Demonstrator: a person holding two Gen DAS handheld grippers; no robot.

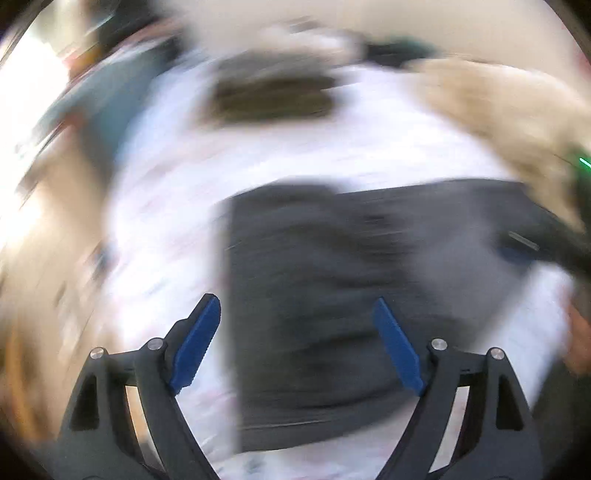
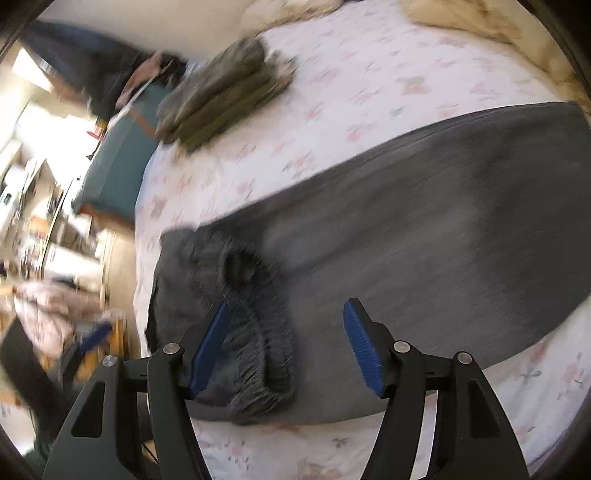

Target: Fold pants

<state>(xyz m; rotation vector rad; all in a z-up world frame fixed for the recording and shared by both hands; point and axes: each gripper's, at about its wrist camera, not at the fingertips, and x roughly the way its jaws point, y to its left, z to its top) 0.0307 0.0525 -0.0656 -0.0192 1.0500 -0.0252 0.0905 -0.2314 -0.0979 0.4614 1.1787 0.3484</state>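
Dark grey pants [image 2: 424, 221] lie flat on a bed with a white flowered sheet [image 2: 369, 74]. Their gathered elastic waistband [image 2: 255, 332] is bunched at the near left end in the right wrist view. My right gripper [image 2: 288, 314] hovers over the waistband, open, its blue pads apart and pressing nothing. In the blurred left wrist view the same grey pants [image 1: 351, 277] fill the middle. My left gripper [image 1: 295, 310] stands wide open above them, with nothing held between its blue pads. The other gripper's dark body [image 1: 554, 243] shows at the right edge.
A folded olive-green garment [image 2: 225, 96] lies on the sheet beyond the pants. A tan fluffy blanket [image 2: 480, 22] is heaped at the bed's far edge. Left of the bed are a teal surface [image 2: 118, 166] and cluttered furniture.
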